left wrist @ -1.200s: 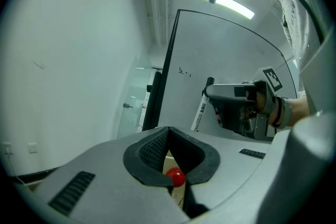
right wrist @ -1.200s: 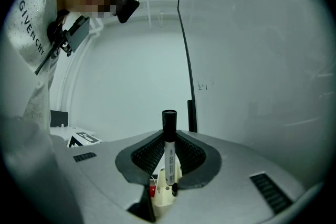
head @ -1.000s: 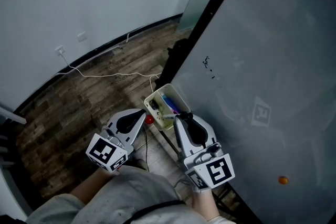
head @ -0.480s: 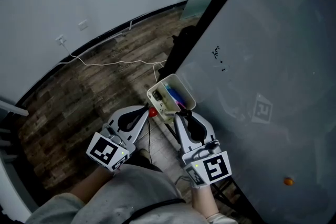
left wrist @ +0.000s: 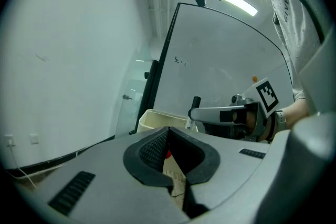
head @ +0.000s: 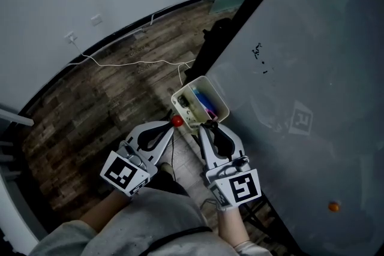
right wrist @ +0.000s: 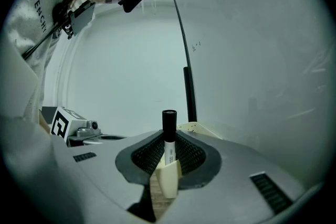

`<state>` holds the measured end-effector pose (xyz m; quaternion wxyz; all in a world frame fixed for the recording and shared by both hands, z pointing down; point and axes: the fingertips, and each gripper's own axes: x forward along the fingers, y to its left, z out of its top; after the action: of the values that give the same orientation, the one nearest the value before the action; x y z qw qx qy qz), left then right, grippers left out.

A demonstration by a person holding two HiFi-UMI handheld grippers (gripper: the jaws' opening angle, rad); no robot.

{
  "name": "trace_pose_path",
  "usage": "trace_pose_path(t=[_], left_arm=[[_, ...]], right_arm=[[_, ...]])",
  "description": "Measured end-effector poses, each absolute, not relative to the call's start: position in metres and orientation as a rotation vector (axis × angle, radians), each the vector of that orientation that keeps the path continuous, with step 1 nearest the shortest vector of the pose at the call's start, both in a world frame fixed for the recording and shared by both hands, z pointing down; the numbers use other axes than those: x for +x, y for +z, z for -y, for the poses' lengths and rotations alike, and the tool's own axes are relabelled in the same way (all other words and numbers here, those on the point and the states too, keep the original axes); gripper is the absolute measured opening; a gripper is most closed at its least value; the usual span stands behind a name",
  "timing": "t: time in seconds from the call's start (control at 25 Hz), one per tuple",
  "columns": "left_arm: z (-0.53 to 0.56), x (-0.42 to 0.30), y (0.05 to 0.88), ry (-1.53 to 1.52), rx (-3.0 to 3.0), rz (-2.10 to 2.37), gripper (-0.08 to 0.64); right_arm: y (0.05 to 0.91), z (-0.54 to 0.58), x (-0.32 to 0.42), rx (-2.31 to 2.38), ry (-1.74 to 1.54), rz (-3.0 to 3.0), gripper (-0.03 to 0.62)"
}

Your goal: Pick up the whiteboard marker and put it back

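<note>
**Head view.** Your left gripper [head: 170,128] and right gripper [head: 207,127] lie side by side, both pointing at the cream tray [head: 188,87] on the lower edge of the whiteboard [head: 312,57]. The tray holds several coloured pens. The right gripper's tip is at the tray's near rim. A small red object [head: 177,121] sits just beside the left gripper's tip, at the tray's near corner. Wood floor [head: 108,105] lies below.

**Left gripper view.** The jaws meet tip to tip and grip nothing. The red object shows only through the hollow between the pads, beyond them. To the right is your right gripper. The black cap of the whiteboard marker [left wrist: 196,103] stands up above its jaws, in front of the board and close over the tray.

**Right gripper view.** The jaws are closed on the whiteboard marker. It stands upright between the ribbed pads, clamped by its white barrel, with the black cap clear above them. The tray rim shows just behind the jaws.
</note>
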<state>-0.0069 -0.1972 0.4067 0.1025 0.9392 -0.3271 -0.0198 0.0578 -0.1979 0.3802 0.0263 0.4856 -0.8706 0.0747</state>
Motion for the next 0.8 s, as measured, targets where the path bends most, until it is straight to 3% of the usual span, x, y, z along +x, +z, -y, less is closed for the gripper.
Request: trace_pose_path(t=[0.8], left_arm=[[0.183,-0.016,0.427,-0.02,2.712,0.985,0.015]], right_arm=[[0.389,0.189,0.053,1.498,0.098,2.673,0.077]])
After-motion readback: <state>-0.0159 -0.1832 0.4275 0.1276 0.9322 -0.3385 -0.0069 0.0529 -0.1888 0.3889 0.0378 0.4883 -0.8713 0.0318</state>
